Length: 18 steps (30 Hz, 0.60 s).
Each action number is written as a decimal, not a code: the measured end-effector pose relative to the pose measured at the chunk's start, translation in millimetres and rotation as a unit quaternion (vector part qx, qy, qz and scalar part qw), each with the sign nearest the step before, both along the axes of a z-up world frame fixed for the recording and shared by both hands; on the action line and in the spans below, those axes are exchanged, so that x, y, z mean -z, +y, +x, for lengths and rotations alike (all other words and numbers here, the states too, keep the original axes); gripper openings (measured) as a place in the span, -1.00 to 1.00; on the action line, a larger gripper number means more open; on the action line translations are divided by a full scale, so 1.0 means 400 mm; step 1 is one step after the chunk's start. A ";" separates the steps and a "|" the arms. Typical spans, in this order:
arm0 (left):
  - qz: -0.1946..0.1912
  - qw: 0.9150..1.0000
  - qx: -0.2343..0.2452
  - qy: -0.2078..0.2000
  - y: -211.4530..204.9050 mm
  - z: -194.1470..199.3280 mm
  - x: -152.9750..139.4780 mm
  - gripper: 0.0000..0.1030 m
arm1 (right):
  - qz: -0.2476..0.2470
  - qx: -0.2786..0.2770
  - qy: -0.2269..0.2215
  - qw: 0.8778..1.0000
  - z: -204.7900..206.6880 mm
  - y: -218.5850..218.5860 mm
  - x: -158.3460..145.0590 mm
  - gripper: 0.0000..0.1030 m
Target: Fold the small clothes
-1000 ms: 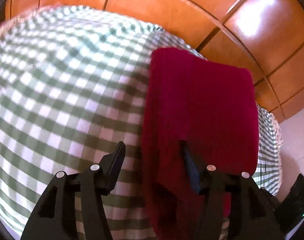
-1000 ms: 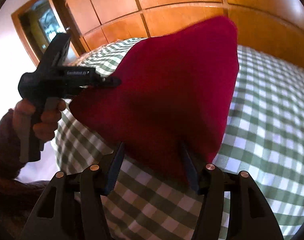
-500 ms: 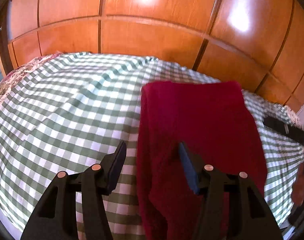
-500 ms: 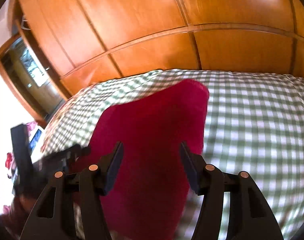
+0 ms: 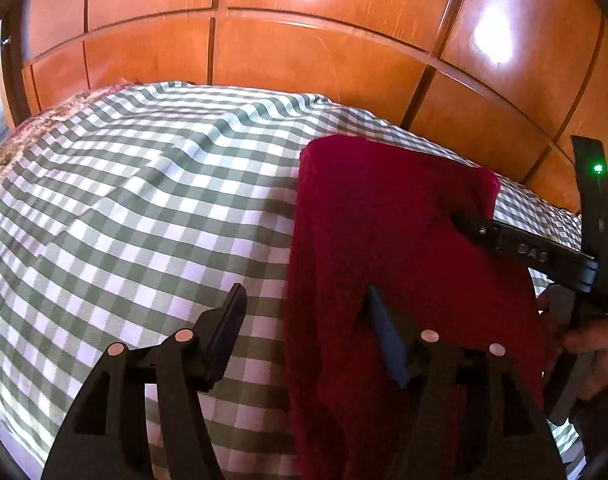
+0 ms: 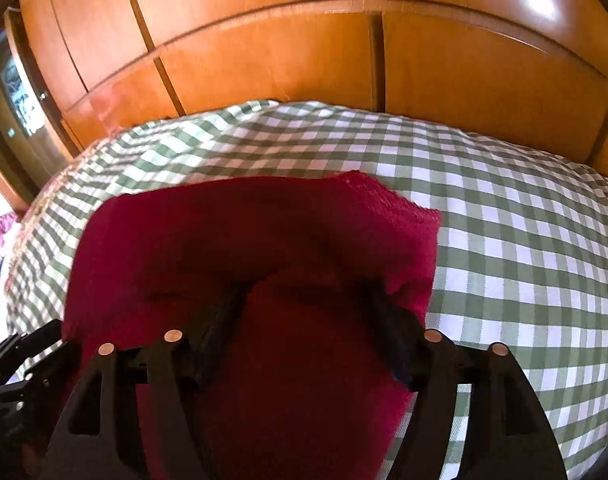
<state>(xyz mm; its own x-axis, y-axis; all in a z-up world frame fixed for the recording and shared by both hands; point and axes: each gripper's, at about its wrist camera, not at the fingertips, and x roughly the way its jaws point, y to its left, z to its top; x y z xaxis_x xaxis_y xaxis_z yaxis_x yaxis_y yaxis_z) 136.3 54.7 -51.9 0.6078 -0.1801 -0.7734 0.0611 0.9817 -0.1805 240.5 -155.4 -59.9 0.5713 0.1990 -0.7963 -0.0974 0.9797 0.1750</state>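
A dark red cloth lies folded on the green-and-white checked bedcover, toward the side of the bed nearest the person, its near end running off the bottom of both views. The left gripper has just been opening: one finger stands over bare checks, the other over the cloth's left edge, neither pressing it. The right gripper has also just spread wide; its fingertips are buried under a raised fold of the cloth, so whether they touch it cannot be told. Wide bare bedcover stretches away to the far edge, where wooden panelling rises. Only the left view shows the right gripper's arm reaching in from the side and the hand holding it.
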 end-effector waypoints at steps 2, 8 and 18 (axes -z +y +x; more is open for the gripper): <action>0.006 1.000 -0.001 -0.003 0.000 -0.006 -0.007 0.27 | 0.018 0.015 -0.007 1.000 -0.025 -0.021 -0.022 0.83; 0.012 1.000 -0.002 -0.008 0.010 -0.020 -0.015 0.34 | 0.056 0.033 -0.004 0.998 -0.077 -0.059 -0.028 0.83; 0.018 1.000 0.000 -0.011 0.011 -0.036 -0.015 0.48 | 0.152 0.034 0.022 0.988 -0.172 -0.122 -0.002 0.88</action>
